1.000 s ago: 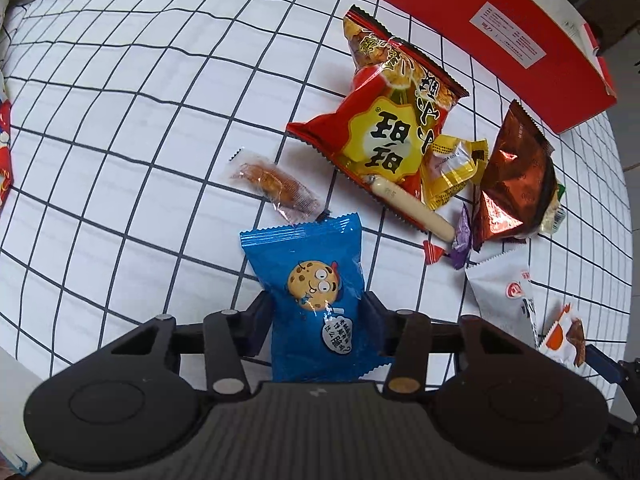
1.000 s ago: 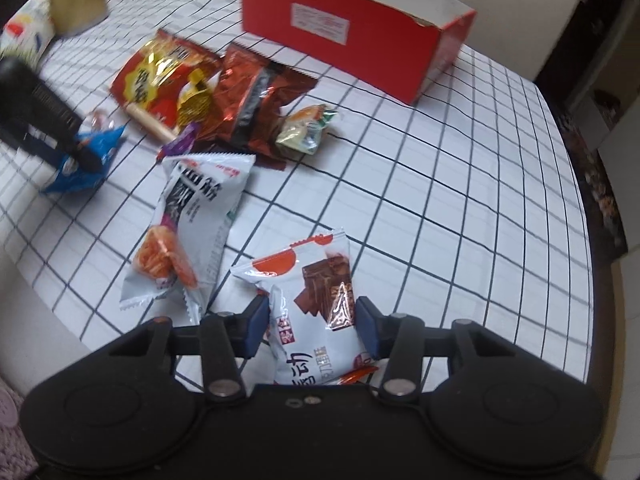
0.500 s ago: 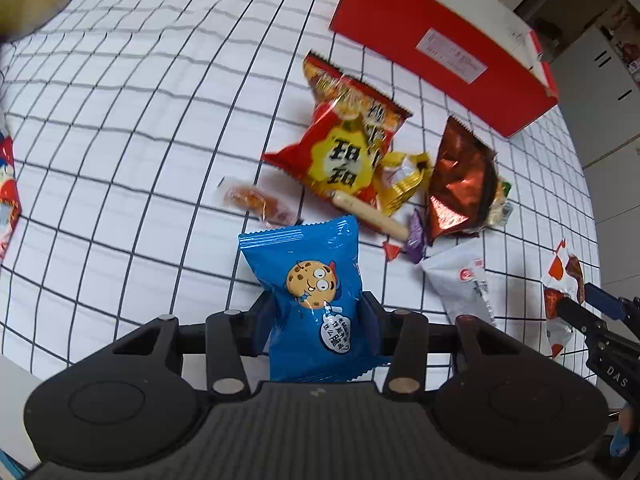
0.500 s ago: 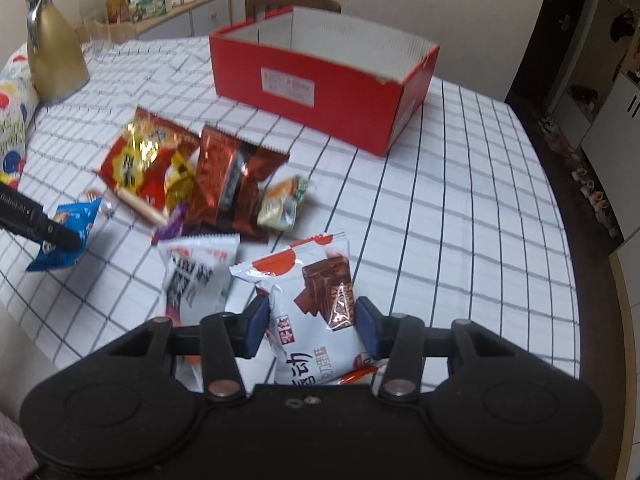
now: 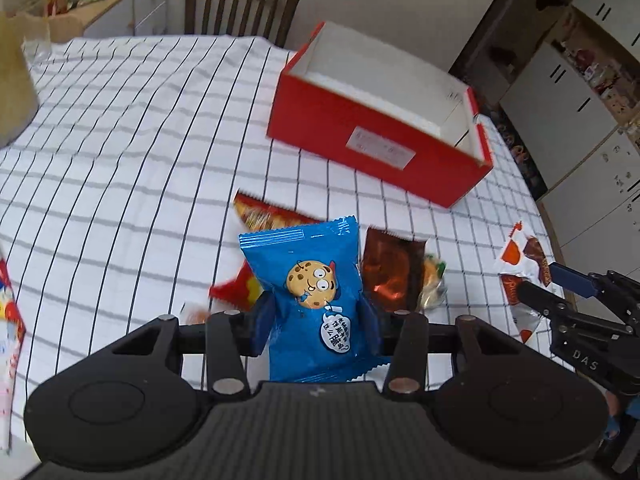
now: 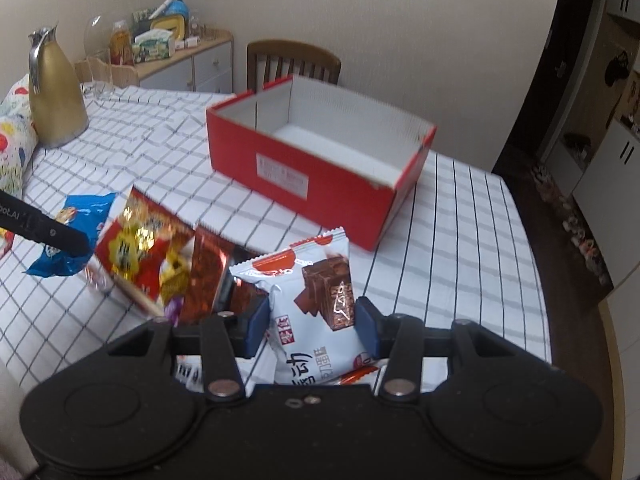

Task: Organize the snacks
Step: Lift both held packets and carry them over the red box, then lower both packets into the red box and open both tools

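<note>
Both grippers are loaded up, left gripper (image 5: 316, 322) pinching a blue cookie packet (image 5: 310, 300), right gripper (image 6: 311, 326) clamping a white brownie packet (image 6: 316, 316), each held off the table with the open red box (image 6: 320, 160) just ahead, probably for dropping in.

blue cookie packet (image 5: 310, 280): glossy plastic film | red box (image 6: 320, 168): matt cardboard | tabletop (image 5: 120, 160): checked cloth | jug (image 6: 54, 92): shiny gold metal

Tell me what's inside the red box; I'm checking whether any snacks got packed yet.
The red box shows only white inner walls and a bare white floor; no snacks are visible. Its near front wall hides the floor strip just behind it, so that part cannot be checked.
</note>
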